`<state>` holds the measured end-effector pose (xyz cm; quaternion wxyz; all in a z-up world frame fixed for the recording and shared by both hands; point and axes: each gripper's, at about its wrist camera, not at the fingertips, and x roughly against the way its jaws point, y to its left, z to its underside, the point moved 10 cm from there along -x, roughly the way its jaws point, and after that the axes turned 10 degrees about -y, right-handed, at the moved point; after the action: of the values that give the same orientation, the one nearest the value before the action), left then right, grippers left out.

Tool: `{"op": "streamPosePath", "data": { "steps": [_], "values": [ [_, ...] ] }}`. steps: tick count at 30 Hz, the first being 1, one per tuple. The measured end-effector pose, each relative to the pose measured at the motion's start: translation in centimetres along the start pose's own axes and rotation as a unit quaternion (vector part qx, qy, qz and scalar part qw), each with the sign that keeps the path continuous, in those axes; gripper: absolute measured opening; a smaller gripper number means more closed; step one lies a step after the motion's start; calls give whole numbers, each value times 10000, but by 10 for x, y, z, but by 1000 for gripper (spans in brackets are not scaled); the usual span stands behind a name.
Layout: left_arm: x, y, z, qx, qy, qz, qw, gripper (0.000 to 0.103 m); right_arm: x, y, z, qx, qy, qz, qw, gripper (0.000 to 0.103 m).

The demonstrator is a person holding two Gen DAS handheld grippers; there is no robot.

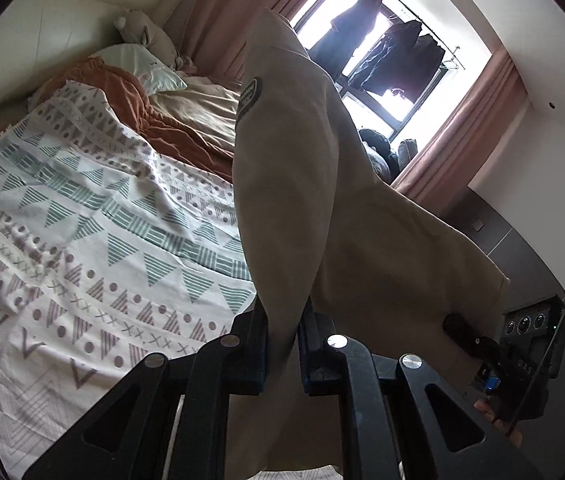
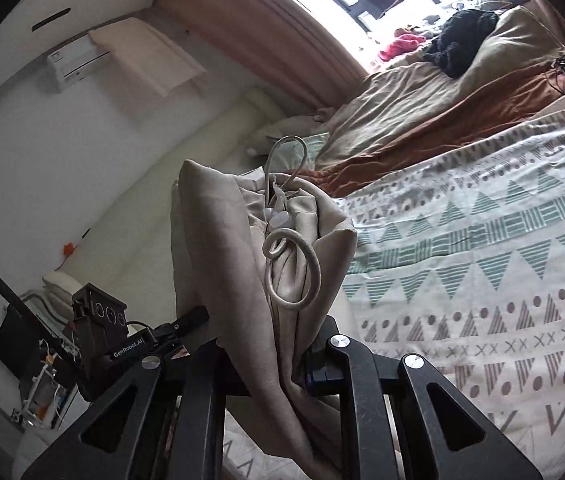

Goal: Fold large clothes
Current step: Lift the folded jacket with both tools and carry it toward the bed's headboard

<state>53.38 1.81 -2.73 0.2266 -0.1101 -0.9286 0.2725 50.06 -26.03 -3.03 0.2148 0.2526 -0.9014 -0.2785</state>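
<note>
A large beige garment (image 1: 294,184) with a dark oval patch (image 1: 249,94) rises above the bed, pinched between the jaws of my left gripper (image 1: 282,332), which is shut on it. In the right wrist view the same beige cloth (image 2: 218,240) is bunched, with a looped drawstring cord (image 2: 294,264) lying on it. My right gripper (image 2: 278,356) is shut on that bunch. A black finger (image 1: 458,330) of the right gripper shows at the garment's far edge in the left wrist view. The left gripper's housing (image 2: 98,320) appears at the left of the right wrist view.
Below lies a bed with a white cover printed with triangles (image 1: 82,220) (image 2: 482,260), an orange blanket (image 1: 130,96), a pillow (image 1: 142,68) and a plush toy (image 1: 150,34). Dark clothes hang at the window (image 1: 398,60) between pink curtains. A black clothes pile (image 2: 458,40) sits on the far side.
</note>
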Motion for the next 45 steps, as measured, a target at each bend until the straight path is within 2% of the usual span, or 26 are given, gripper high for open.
{"op": "streamPosePath", "data": {
  "steps": [6,14,22,27,35,45],
  "values": [
    [48,27,-24,-43,-223,-219,9995,13,-16,53,18,132,193,-402,9989,12],
    [115,63,-46,-30,-471,-420,9980,13,-38,125,50,398,500,-733,9953,12],
    [176,109,-71,-51,-699,-687,9952,13,-78,196,83,734,840,-1019,9885,12],
    [201,143,-87,-73,-773,-873,9931,12,-113,232,101,859,1067,-1143,9840,12],
    [234,208,-119,-190,-925,-945,9910,12,-182,297,139,1114,1353,-1351,9752,12],
    [282,283,-158,-481,-1040,-1599,9805,12,-278,352,193,1007,1614,-1820,9647,12]
  ]
}}
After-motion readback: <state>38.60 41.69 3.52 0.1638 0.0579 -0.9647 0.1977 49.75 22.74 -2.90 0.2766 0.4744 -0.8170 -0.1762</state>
